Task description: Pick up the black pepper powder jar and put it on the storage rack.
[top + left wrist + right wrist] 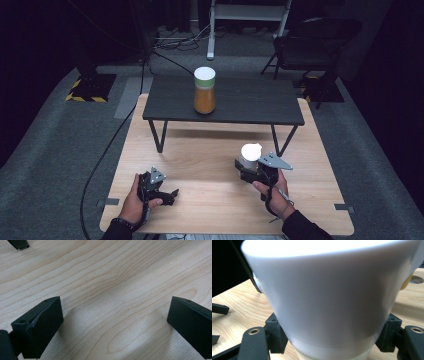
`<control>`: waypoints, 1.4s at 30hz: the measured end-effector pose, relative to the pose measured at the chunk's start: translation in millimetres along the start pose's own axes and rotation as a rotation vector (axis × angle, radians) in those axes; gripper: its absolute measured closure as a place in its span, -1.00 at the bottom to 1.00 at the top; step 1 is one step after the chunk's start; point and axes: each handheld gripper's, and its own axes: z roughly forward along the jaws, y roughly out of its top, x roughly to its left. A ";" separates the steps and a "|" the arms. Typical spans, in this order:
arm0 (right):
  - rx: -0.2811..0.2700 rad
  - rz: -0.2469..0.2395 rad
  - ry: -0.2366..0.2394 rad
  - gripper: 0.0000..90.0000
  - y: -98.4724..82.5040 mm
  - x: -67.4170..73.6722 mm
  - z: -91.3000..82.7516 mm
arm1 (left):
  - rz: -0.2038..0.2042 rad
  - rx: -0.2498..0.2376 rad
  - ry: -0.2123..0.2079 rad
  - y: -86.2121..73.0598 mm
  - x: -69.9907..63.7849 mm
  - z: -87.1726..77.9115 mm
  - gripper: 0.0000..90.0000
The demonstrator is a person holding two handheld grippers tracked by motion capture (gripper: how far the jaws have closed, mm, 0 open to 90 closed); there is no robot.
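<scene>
Lower right of the high view: right gripper [248, 170] clamped on a smooth white cup [250, 155], tapered, glossy, jaws pressing its narrow base. Lower left: left gripper [167, 195] spread wide, nothing between, just above the pale wood-grain table [210, 165]. Upper middle: orange jar [204, 90], white lid, on a dark shelf [250, 100].

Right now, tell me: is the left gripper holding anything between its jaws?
No: in the left gripper view the left gripper has its jaws wide apart with only bare wooden table between them.
</scene>
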 end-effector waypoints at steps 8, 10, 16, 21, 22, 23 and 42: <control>-0.005 -0.034 -0.021 -0.36 9.3 3.7 -10.3 | 0.001 0.000 0.000 0.1 0.0 0.0 -0.99; -0.010 -0.039 -0.021 -0.36 12.7 4.4 -13.6 | 0.000 0.000 0.000 0.0 0.0 0.0 -0.99; -0.022 -0.039 -0.025 -0.36 24.8 7.0 -24.2 | 0.000 0.000 0.000 0.0 0.0 0.0 -0.99; -0.026 -0.040 -0.037 -0.36 35.9 7.7 -33.4 | 0.000 0.000 0.000 0.0 0.0 0.0 -0.99; -0.027 -0.037 -0.035 -0.36 38.6 7.1 -35.3 | 0.000 0.000 0.000 0.0 0.0 0.0 -0.99; -0.031 -0.042 -0.036 -0.36 40.9 7.1 -37.1 | 0.000 0.000 0.000 0.0 0.0 0.0 -0.99; -0.079 -0.065 -0.089 -0.35 95.8 12.2 -50.6 | 0.000 0.000 0.000 0.0 0.0 0.0 -0.99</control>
